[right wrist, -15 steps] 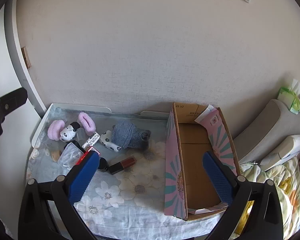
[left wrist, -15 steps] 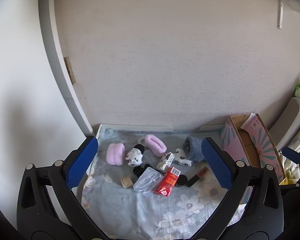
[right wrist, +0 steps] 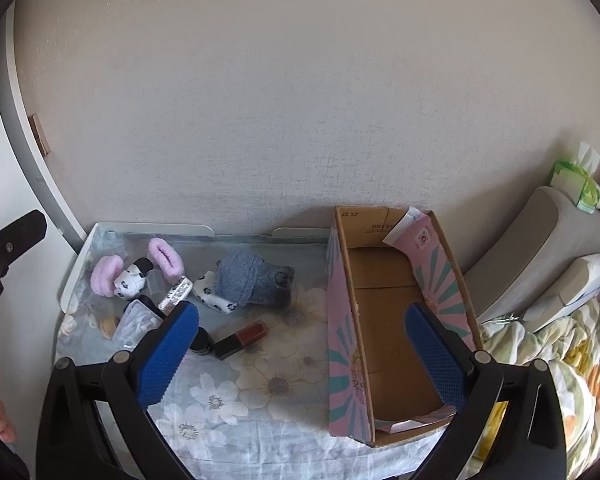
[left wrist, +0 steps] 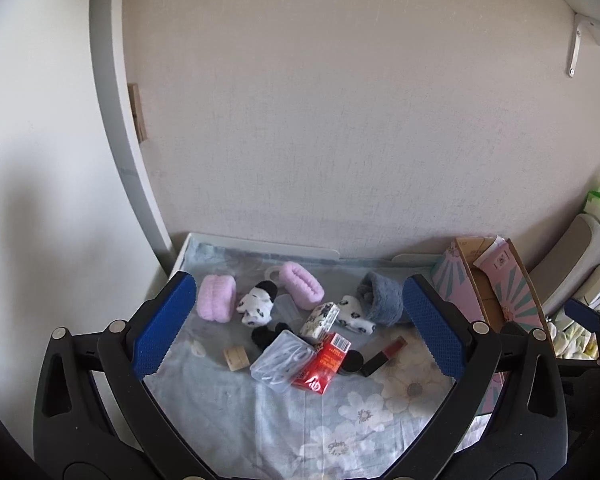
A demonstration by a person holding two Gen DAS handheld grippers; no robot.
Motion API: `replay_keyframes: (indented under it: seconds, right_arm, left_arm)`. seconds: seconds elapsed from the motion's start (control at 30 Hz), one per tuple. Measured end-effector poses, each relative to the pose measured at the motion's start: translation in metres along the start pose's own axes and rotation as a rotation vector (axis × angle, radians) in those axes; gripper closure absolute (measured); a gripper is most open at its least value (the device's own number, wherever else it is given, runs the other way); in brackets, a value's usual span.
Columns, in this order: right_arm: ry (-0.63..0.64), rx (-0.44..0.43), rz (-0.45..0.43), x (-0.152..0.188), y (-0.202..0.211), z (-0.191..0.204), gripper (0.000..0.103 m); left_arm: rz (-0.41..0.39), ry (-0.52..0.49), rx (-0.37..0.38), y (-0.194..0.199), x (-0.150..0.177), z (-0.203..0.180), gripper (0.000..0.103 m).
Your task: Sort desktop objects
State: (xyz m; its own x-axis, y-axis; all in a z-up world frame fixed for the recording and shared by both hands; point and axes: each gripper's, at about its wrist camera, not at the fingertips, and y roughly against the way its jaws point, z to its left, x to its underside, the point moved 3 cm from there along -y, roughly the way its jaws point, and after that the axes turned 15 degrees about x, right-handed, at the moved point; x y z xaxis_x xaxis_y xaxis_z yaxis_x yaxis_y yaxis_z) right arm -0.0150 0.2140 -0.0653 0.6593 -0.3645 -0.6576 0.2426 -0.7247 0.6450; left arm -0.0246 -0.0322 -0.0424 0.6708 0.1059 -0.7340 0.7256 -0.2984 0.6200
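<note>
bench [left wrist: 228,408]: covered by a floral cloth, set against the wall.
cardboard box [right wrist: 384,320]: stood open on the bench's right side, nothing seen inside.
left tool [left wrist: 296,320]: held above the bench, jaws spread wide, nothing between them.
right tool [right wrist: 300,344]: held above the bench and box, jaws spread wide, nothing pinched.
grey sock [right wrist: 252,280]: laid near the box.
pink rolls [left wrist: 216,298]: placed at the back left.
red packet [left wrist: 324,362]: leaned on the clear case [left wrist: 282,360].
lipstick [right wrist: 242,338]: laid alone, mid-bench.

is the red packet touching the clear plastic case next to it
Touching. In the left wrist view the red packet lies against the clear plastic case, overlapping edges, no floral cloth between them.
</note>
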Motion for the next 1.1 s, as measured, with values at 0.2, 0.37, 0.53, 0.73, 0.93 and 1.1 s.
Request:
replay_keyframes:
  seconds: [0.2, 0.37, 0.53, 0.73, 0.93, 1.1]
  right_arm:
    - [-0.004, -0.024, -0.003, -0.002, -0.001, 0.001, 0.000]
    - [0.003, -0.011, 0.005, -0.001, -0.004, 0.005, 0.000]
    - [-0.001, -0.020, 0.013, -0.001, -0.007, 0.004, 0.000]
    - [-0.002, -0.014, 0.019, -0.001, -0.008, 0.005, 0.000]
    - [0.001, -0.014, 0.025, -0.002, -0.010, 0.007, 0.000]
    - [-0.009, -0.015, 0.036, -0.003, -0.013, 0.008, 0.000]
  left_arm:
    - [0.037, -0.004, -0.041, -0.005, 0.001, 0.005, 0.000]
    - [0.048, -0.002, -0.022, -0.009, 0.002, 0.008, 0.000]
    - [0.047, -0.011, -0.018, -0.009, 0.001, 0.006, 0.000]
    - [0.061, -0.017, -0.012, -0.014, 0.001, 0.006, 0.000]
    - [0.059, -0.012, 0.002, -0.015, 0.000, 0.006, 0.000]
    - [0.061, -0.011, -0.002, -0.015, 0.000, 0.008, 0.000]
